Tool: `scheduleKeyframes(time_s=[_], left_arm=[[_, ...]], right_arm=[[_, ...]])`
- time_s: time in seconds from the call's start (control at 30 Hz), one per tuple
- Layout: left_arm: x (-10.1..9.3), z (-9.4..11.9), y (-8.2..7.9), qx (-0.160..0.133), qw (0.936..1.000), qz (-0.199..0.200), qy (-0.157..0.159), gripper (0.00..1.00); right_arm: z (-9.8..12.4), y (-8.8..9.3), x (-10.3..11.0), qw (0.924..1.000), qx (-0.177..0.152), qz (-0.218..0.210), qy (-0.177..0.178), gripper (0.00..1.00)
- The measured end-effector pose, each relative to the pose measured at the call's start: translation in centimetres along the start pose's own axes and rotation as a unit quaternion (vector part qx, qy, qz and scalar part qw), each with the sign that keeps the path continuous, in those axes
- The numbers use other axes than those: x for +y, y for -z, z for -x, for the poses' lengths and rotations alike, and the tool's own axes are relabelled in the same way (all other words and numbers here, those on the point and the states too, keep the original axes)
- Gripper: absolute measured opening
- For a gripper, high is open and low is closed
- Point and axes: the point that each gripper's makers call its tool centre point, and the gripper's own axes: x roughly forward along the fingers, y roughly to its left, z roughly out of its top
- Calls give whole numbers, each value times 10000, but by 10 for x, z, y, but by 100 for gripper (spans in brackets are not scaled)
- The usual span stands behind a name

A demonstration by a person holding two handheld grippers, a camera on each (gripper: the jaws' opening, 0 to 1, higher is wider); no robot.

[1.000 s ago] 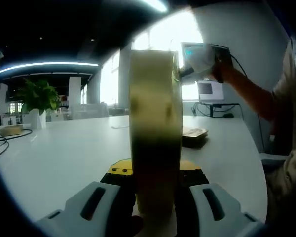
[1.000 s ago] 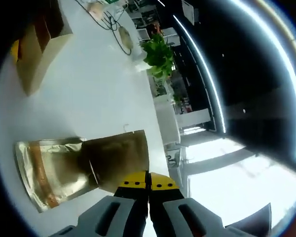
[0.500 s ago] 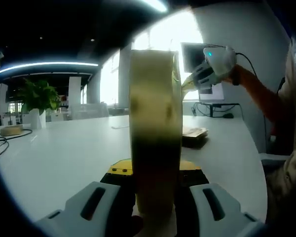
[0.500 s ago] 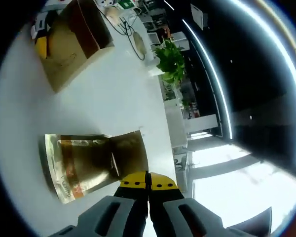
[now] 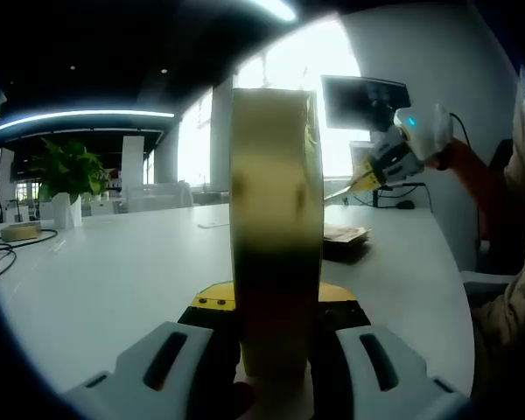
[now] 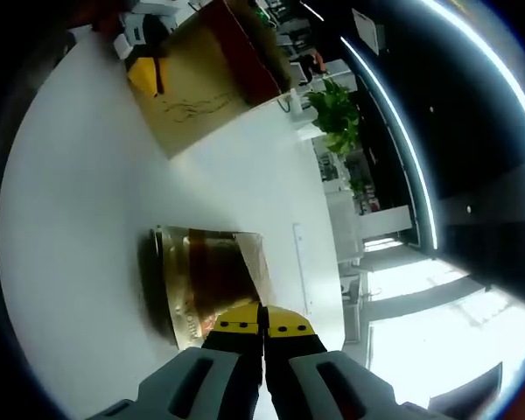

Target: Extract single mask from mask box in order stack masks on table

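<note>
- Left gripper view: my left gripper (image 5: 276, 328) has its yellow-tipped jaws clamped on the mask box (image 5: 275, 219), which stands upright between them with its narrow edge toward the camera and rises well above the jaw tips.
- The box edge is pale yellow-green at the top and darker toward the bottom, near the jaws.
- Behind the box lies the white table (image 5: 114, 271), broad and bare in the near part.
- To the right of the box, further back on the table, a flat stack of masks (image 5: 344, 234) lies in brownish wrappers.
- Above that stack my right gripper (image 5: 394, 157) hangs in the air, held by a hand (image 5: 444, 156) with a cable trailing from it. Its yellow tips point down toward the stack and hold a thin flat piece, which I take to be a mask; it is too small to be sure.
- A potted plant (image 5: 66, 175) stands at the far left of the table, and a dark monitor (image 5: 365, 101) sits behind the right gripper.
- Right gripper view: my right gripper (image 6: 262, 325) has its jaws pressed together, with no gap visible between the yellow tips. Whether anything thin is pinched there I cannot tell.
- Just beyond the tips, the shiny golden-brown stack of masks (image 6: 206, 276) lies flat on the table (image 6: 79, 262).
- Well apart from it, the mask box (image 6: 214, 83) shows its broad tan side, with the left gripper (image 6: 144, 61) at its far end.
- The potted plant (image 6: 341, 114) stands beyond the box.
</note>
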Motion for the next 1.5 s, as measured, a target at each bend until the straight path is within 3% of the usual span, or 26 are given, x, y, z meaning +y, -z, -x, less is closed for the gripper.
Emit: scheduleKeyframes(time_s=[0.43, 0.77, 1.27, 1.5], left_arm=[[-1, 0, 0, 1, 10000, -6, -2, 20], [-1, 1, 0, -2, 10000, -8, 3, 20], [0, 1, 0, -3, 10000, -7, 2, 20], [0, 1, 0, -1, 10000, -7, -1, 20]], right_arm=[[-4, -3, 39, 9980, -187, -497, -350, 0], [-13, -3, 55, 9945, -301, -892, -465, 0], [-17, -3, 70, 9954, -284, -743, -535, 0], [-12, -1, 70, 9939, -298, -898, -576, 4]])
